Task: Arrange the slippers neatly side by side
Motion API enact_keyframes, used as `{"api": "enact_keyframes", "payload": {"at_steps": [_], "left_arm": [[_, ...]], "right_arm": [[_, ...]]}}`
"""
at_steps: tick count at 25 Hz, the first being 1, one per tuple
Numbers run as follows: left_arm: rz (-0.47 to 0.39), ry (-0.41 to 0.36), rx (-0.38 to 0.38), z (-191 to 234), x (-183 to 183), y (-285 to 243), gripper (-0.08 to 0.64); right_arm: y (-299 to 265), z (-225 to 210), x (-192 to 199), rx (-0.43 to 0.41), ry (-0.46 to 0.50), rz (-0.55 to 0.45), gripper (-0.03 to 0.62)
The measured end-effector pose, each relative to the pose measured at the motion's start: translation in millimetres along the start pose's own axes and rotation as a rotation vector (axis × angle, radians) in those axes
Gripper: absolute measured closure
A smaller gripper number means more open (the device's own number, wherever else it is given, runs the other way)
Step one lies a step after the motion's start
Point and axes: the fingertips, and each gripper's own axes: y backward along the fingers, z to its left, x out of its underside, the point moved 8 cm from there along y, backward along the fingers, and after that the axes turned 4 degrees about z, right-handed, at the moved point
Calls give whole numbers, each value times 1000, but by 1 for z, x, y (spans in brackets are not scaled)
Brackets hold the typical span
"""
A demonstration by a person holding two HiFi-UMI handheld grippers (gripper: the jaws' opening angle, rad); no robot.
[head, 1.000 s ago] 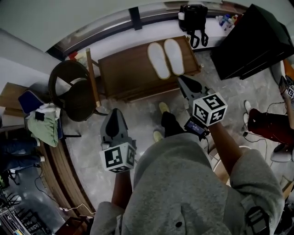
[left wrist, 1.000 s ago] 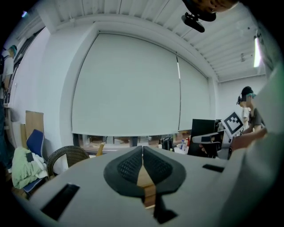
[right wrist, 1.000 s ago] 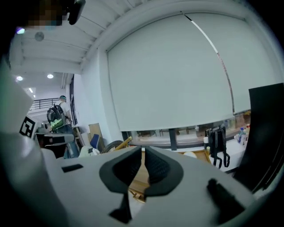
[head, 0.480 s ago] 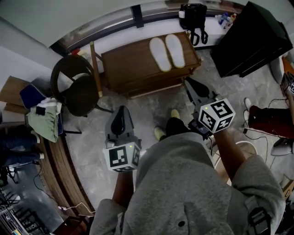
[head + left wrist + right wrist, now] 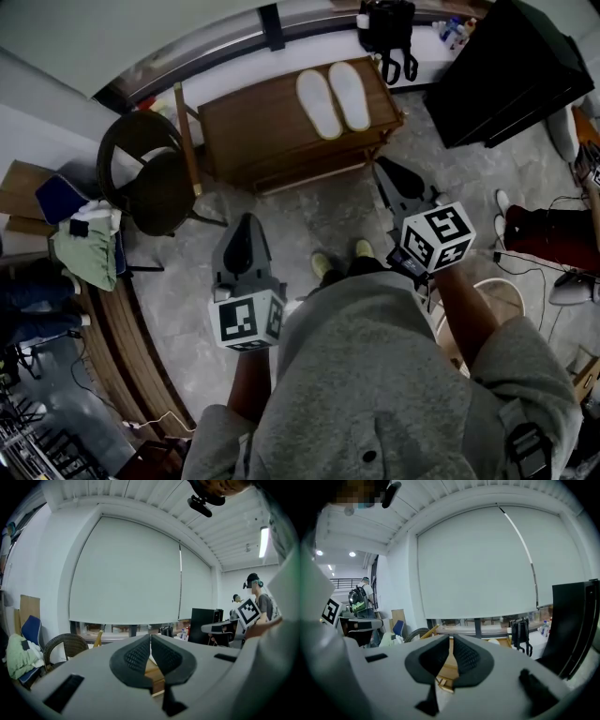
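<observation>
Two white slippers (image 5: 321, 105), plain pale ovals with a faint rim, lie parallel and just beside each other near the right end of the brown wooden tabletop (image 5: 253, 131). The left claw (image 5: 246, 220) and the right claw (image 5: 378, 169) are both pinched closed on nothing and hang over the grey floor, short of the tabletop. Since a second ago the gap between the right claw and the tabletop's front edge has widened, and the person's shoes have come level
</observation>
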Motion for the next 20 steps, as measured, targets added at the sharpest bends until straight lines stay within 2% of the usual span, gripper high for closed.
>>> {"api": "enact_keyframes", "payload": {"at_steps": [7, 16, 20], "left_arm": [[8, -3, 25, -9, 4, -9, 541], [-8, 40, 26, -3, 2, -20, 541], [-11, -9, 20, -2, -4, -25, 541]], "right_arm": [[4, -10, 3, 18, -19, 0, 552], [-9, -11, 2, 14, -24, 8, 552], [-15, -8, 0, 5, -34, 6, 552]]}}
